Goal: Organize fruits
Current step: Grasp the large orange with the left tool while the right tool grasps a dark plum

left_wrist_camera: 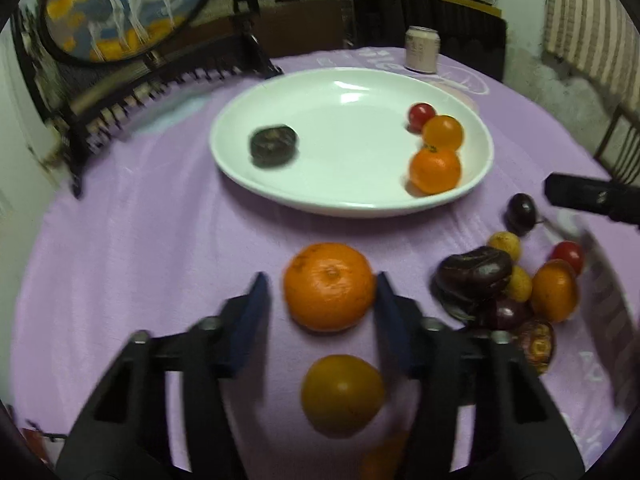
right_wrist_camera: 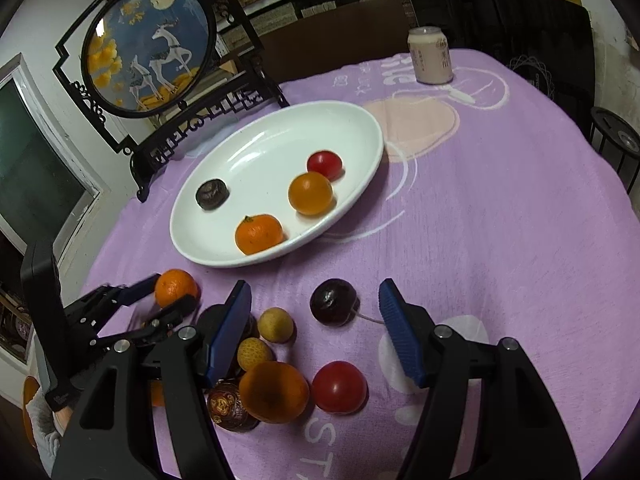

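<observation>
Four fruits sitting on plate [right_wrist_camera: 360, 128]; rest still loose. Left gripper [left_wrist_camera: 322, 286] wide, straddling mandarin [left_wrist_camera: 329, 285], unclamped; right gripper [right_wrist_camera: 314, 306] gaping, holding nothing.

Two low, close wrist views toward one shared white plate [left_wrist_camera: 280, 196].

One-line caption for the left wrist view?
Open left gripper straddles a mandarin on purple cloth, before a white plate.
</observation>
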Tool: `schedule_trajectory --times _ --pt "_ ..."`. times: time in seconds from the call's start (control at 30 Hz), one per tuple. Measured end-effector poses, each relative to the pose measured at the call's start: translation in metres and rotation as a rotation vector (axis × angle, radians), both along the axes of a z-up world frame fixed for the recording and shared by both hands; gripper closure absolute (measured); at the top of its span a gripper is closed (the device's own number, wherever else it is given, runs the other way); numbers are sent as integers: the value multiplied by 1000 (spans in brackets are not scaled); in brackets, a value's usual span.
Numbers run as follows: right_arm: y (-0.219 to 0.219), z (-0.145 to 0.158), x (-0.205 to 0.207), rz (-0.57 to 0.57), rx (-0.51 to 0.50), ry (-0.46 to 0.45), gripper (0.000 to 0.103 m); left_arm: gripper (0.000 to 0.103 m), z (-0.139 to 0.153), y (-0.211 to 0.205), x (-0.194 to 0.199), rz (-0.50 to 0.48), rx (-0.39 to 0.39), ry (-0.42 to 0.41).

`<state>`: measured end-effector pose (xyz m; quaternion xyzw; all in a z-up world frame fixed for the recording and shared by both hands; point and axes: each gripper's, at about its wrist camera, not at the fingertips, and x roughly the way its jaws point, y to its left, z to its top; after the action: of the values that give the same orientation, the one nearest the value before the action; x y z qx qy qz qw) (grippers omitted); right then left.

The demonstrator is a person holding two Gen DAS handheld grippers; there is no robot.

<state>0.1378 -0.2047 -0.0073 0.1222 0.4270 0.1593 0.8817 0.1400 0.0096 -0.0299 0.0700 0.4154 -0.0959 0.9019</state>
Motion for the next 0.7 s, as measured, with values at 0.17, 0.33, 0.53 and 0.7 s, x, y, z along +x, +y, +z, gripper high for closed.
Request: schedule_trajectory --times 0.17,0.33,0.53,0.7 --pt "-3 -5 4 2 29 24 36 57 1 3 -1 10 -11 -1" --pt "0 -8 5 10 23 26 38 57 4 8 -1 29 -23 -6" --pt "6 -14 8 23 -8 29 48 57 1 10 0 38 -22 6" --pt "14 -25 14 42 -55 56 70 56 0 8 1 36 -13 4"
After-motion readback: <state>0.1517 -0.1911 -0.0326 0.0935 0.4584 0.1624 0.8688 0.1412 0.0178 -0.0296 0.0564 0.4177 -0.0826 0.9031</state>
